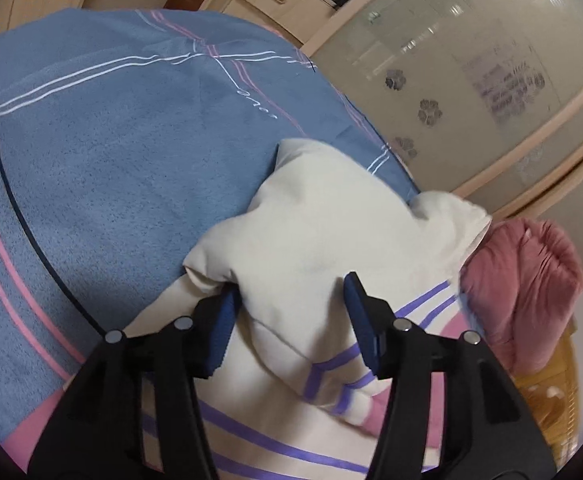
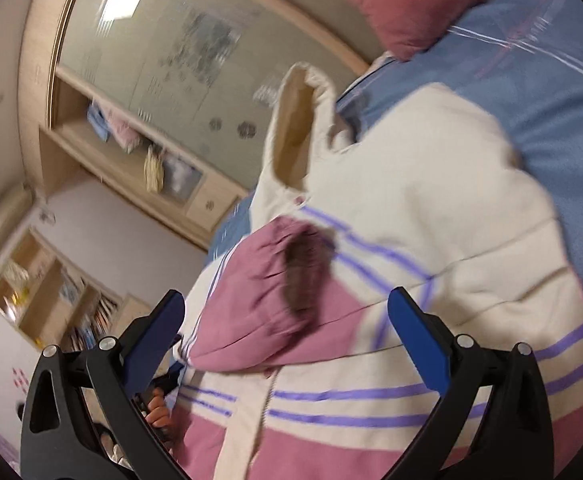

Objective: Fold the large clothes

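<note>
A cream padded jacket [image 1: 319, 236] with purple stripes and pink panels lies rumpled on the blue bed cover [image 1: 103, 152], pink cuff [image 2: 267, 280] at 12 o'clock of the right hand-held gripper [image 2: 287, 320]; both it and the left hand-held gripper [image 1: 291, 300] are spread wide, gripping nothing.

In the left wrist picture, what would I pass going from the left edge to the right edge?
Blue striped bedspread → cream jacket with purple stripes under the open left claw → pink pillow.

The jacket [image 1: 315, 240] runs off the bottom edge under the left gripper [image 1: 287, 320], whose left blue pad is partly buried in cloth. From the right wrist, the jacket's [image 2: 431, 184] hem is cut off too, and the wardrobe [image 2: 163, 92] beyond it is motion-blurred, its shelf items unreadable.
</note>
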`<state>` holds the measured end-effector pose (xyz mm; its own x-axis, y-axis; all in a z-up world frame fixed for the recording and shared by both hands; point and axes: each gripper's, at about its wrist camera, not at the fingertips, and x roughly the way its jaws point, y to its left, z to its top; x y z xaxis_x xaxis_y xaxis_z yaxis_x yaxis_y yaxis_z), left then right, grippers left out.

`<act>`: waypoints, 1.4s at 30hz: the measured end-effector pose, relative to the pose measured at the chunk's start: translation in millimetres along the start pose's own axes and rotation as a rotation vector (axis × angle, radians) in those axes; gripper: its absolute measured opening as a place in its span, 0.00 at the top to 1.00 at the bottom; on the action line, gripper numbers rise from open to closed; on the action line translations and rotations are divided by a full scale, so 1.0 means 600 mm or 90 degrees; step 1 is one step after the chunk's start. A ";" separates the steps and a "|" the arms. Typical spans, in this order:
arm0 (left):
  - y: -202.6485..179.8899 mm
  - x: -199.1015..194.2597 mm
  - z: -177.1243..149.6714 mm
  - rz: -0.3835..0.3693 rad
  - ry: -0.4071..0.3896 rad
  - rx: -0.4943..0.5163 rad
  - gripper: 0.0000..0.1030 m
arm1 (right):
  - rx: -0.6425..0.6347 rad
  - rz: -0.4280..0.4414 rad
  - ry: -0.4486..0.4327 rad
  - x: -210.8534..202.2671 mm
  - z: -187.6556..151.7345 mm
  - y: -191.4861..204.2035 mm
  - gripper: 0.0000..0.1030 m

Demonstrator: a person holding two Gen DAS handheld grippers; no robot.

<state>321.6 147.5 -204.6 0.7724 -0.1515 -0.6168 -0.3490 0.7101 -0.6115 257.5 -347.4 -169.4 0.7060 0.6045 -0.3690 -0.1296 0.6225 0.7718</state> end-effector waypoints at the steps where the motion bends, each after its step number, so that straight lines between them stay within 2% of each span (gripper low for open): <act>1: 0.007 -0.002 -0.001 -0.002 0.002 0.004 0.47 | -0.026 -0.026 0.023 0.017 0.001 0.026 0.01; 4: 0.019 0.007 0.000 -0.014 0.016 -0.008 0.45 | -0.081 -0.127 0.079 0.079 0.004 0.069 0.03; 5: 0.024 0.010 0.000 -0.020 0.018 -0.011 0.44 | -0.086 -0.152 0.108 0.111 0.001 0.074 0.10; 6: 0.025 0.011 -0.001 -0.022 0.017 -0.008 0.44 | -0.081 -0.158 0.130 0.133 -0.002 0.073 0.24; 7: 0.026 0.012 -0.004 -0.022 0.014 -0.001 0.44 | -0.072 -0.160 0.170 0.165 -0.009 0.071 0.32; 8: 0.027 0.014 -0.005 -0.019 0.008 0.007 0.44 | -0.071 -0.182 0.194 0.185 -0.014 0.070 0.44; 9: 0.027 0.016 -0.007 -0.016 0.003 0.017 0.44 | -0.077 -0.197 0.202 0.197 -0.019 0.072 0.57; 10: 0.027 0.018 -0.009 -0.012 -0.001 0.022 0.44 | -0.086 -0.198 0.204 0.202 -0.022 0.078 0.61; 13: 0.028 0.022 -0.010 -0.007 -0.008 0.028 0.44 | -0.120 -0.194 0.170 0.202 -0.012 0.115 0.63; 16: 0.025 0.025 -0.010 -0.001 -0.013 0.033 0.41 | -0.221 -0.260 0.090 0.201 0.013 0.175 0.63; 17: 0.023 0.026 -0.011 0.001 -0.017 0.035 0.40 | -0.277 -0.290 0.062 0.209 0.023 0.196 0.63; 18: 0.022 0.026 -0.012 0.002 -0.020 0.037 0.38 | -0.290 -0.299 0.057 0.220 0.031 0.199 0.63; 20: 0.017 0.028 -0.014 0.002 -0.025 0.046 0.35 | -0.271 -0.314 0.063 0.239 0.051 0.177 0.63; 23: 0.008 0.032 -0.018 0.014 -0.022 0.071 0.30 | -0.205 -0.363 0.088 0.260 0.058 0.104 0.63; 25: 0.002 0.035 -0.021 0.023 -0.016 0.090 0.28 | -0.147 -0.359 0.157 0.278 0.050 0.038 0.62; 26: 0.000 0.036 -0.022 0.028 -0.015 0.099 0.28 | -0.138 -0.347 0.167 0.276 0.044 0.026 0.60; 28: 0.000 0.024 -0.025 0.020 -0.031 0.100 0.28 | -0.151 -0.324 0.164 0.255 0.043 0.032 0.46; 29: 0.003 0.011 -0.025 0.011 -0.052 0.092 0.29 | -0.157 -0.324 0.159 0.244 0.044 0.039 0.29; 30: 0.004 -0.001 -0.027 0.008 -0.072 0.089 0.29 | -0.162 -0.332 0.146 0.230 0.046 0.046 0.23; 32: -0.004 -0.034 -0.031 -0.004 -0.131 0.102 0.29 | -0.184 -0.343 0.076 0.193 0.051 0.073 0.23; 34: -0.016 -0.056 -0.038 -0.007 -0.175 0.133 0.29 | -0.221 -0.321 0.030 0.167 0.053 0.107 0.23; 35: -0.022 -0.063 -0.043 -0.006 -0.191 0.145 0.29 | -0.233 -0.309 0.029 0.164 0.055 0.119 0.24; 38: -0.038 -0.079 -0.052 0.000 -0.225 0.180 0.29 | -0.256 -0.281 0.067 0.191 0.038 0.152 0.38; 41: -0.030 -0.060 -0.043 0.024 -0.186 0.158 0.29 | -0.276 -0.287 0.113 0.247 0.028 0.160 0.49; 42: -0.018 -0.050 -0.036 0.034 -0.166 0.137 0.29 | -0.282 -0.296 0.128 0.268 0.026 0.156 0.49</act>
<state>290.7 129.5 -190.1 0.8750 0.0510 -0.4814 -0.2944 0.8455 -0.4456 369.4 -199.8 -148.7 0.6199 0.2776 -0.7340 -0.1462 0.9598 0.2395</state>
